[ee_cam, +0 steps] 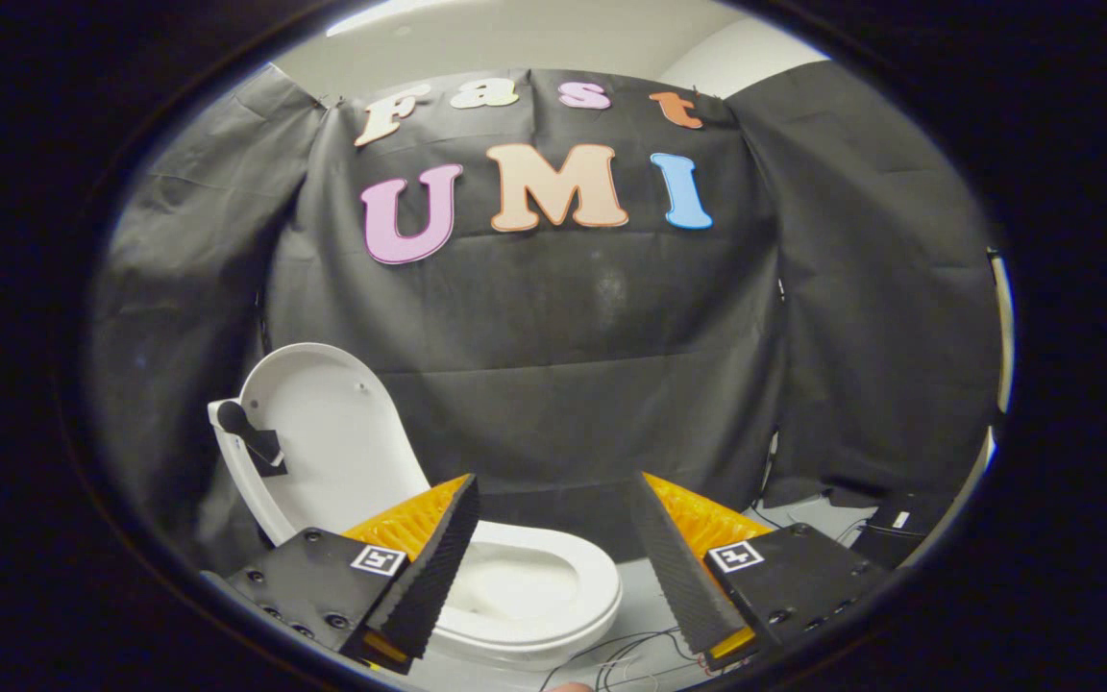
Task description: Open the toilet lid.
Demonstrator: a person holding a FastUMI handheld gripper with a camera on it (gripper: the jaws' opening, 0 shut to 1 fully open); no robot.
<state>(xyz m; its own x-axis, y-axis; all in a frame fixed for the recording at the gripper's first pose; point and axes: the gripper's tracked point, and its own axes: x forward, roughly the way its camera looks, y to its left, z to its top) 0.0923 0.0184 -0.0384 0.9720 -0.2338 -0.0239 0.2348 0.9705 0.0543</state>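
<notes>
pale grey smooth floor carries everything here. standing on it: a white glossy toilet, its lid upright, seat ring down. thin dark and pale cables trail loose over the floor just beside the toilet's base. further off, by the black cloth wall's foot, a dark boxy device, more cables running to it.

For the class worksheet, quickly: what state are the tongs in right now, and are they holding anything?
Tongs: open, holding nothing; the fingers are spread apart, with the raised toilet lid and the toilet seat beyond them.
</notes>
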